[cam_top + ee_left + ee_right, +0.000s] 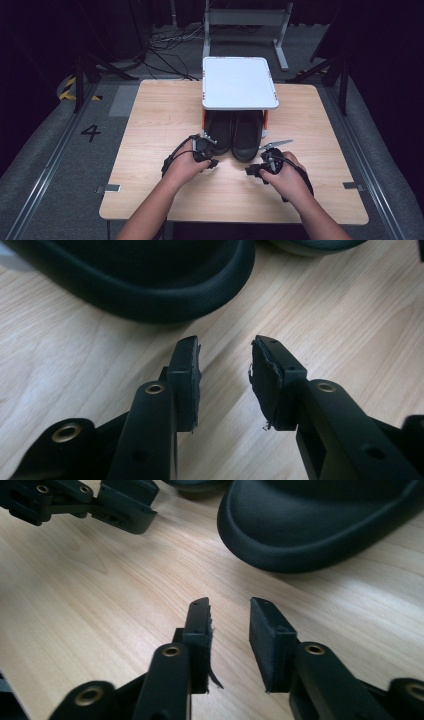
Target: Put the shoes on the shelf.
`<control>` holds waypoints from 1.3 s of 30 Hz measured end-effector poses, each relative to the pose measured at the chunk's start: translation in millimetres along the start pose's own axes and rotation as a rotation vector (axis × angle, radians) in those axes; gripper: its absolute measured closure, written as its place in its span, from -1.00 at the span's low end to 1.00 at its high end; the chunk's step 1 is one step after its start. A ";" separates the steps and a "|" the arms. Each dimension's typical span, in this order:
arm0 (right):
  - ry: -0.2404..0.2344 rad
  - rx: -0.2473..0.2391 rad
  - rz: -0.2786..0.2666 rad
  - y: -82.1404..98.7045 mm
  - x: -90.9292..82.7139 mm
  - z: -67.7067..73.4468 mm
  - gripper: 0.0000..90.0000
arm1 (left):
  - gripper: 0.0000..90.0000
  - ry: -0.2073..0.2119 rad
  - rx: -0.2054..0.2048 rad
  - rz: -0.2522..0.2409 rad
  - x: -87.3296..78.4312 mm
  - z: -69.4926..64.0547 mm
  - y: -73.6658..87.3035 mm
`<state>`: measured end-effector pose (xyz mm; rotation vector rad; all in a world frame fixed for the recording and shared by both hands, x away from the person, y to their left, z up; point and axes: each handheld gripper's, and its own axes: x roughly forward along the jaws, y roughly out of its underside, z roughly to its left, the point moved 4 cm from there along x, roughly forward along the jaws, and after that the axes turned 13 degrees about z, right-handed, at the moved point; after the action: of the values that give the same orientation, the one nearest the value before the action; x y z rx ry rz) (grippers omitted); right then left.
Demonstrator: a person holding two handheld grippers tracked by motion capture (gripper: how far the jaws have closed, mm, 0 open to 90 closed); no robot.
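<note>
Both grippers (231,166) empty, over wood table (150,130).

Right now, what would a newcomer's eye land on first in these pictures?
Probably the white-topped rack at the far middle of the wooden table, with a pair of black slippers tucked under it, heels sticking out toward the person. Just in front of them, the left gripper and right gripper sit low, jaws slightly apart and empty.
</note>
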<state>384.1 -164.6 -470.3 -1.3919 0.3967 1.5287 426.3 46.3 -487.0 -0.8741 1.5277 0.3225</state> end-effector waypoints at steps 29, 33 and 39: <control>0.142 0.069 0.025 -51.9 13.7 -30.6 0.84 | 0.35 0.046 -0.043 -0.081 16.1 -2.9 -45.0; 0.155 0.106 0.010 -60.0 15.2 -43.0 0.81 | 0.39 0.038 -0.035 -0.085 18.4 -1.8 -50.3; 0.169 0.113 0.005 -68.7 19.9 -45.8 0.82 | 0.41 -0.010 -0.053 -0.082 19.0 2.5 -52.5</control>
<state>468.7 -160.1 -476.2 -1.4356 0.5818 1.3756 465.4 6.5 -490.1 -0.9729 1.4752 0.3085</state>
